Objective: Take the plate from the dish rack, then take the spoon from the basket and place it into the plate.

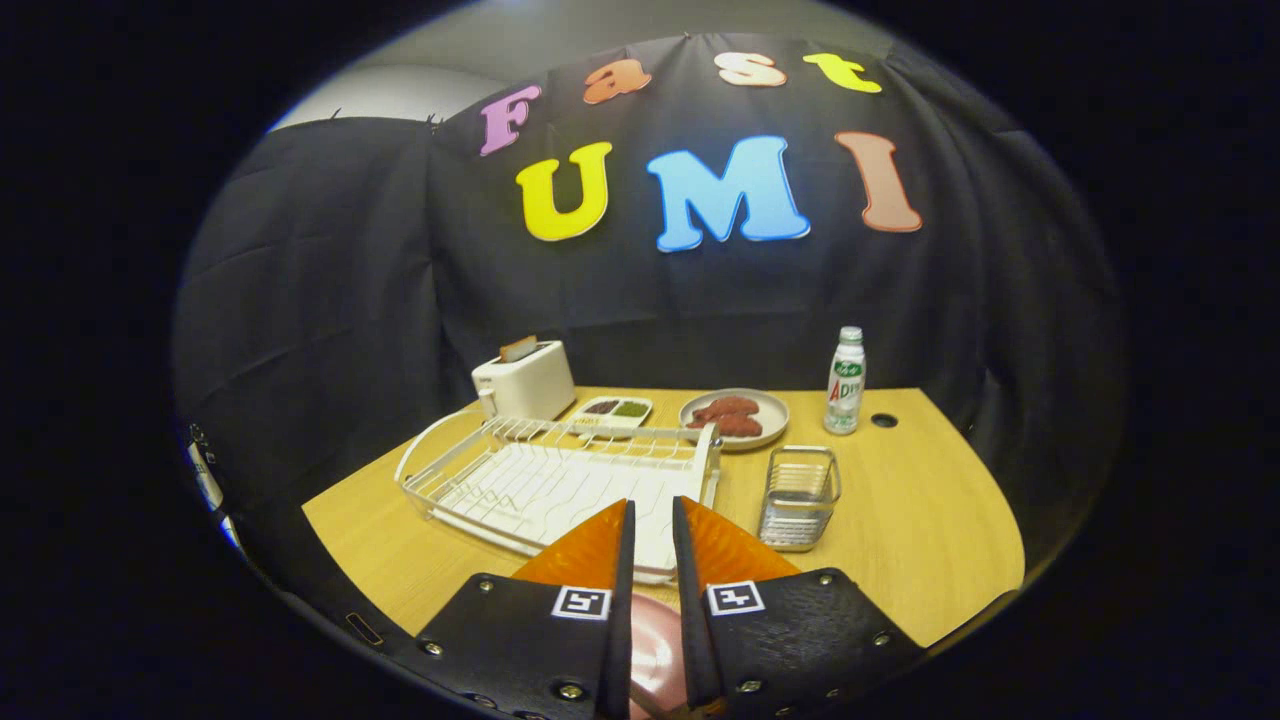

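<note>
Nearest to us, the claw [652, 520] has its two fingers drawn close together, with only a narrow slit left between them. In that slit, low down and behind the fingers, we see the pink plate [655, 650], edge-on to us; it appears to be pinched between the fingers, though we cannot make out the contact itself.

Just ahead of the fingertips the white dish rack [555, 480] lies on the wooden bench [900, 520], stretching from the near edge toward the middle, with its wire rim running round a ribbed tray. Just beside the rack, off its right end, stands the small wire basket [799, 497], upright and near the middle of the bench. We cannot tell whether the spoon is inside it, as its contents are too small to make out.

Beyond the rack, toward the far edge, we find a white toaster [523, 380] at the far left with something poking from its slot, then a small divided dish [612, 410], then a round plate of reddish food [734, 416]. Farther right a plastic bottle [845, 381] stands upright near the far right corner.
</note>
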`<act>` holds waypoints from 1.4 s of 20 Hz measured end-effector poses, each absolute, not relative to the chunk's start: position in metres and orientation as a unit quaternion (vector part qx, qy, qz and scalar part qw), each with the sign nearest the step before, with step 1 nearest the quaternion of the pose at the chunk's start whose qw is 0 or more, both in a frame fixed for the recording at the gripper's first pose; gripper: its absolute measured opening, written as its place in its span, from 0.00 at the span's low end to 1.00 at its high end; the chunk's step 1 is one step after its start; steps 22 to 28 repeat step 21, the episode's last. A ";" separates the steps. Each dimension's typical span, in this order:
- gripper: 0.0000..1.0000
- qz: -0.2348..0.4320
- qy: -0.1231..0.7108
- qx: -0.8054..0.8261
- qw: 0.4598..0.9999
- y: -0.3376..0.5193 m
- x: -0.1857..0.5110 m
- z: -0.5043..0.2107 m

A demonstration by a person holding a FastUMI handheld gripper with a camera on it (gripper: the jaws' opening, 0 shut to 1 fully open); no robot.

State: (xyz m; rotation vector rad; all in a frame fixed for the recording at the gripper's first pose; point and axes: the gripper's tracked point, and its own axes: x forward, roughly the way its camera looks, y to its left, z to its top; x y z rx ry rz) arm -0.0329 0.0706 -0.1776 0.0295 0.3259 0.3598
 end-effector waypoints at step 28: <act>0.28 0.041 0.058 0.018 0.997 -0.038 0.040 -0.065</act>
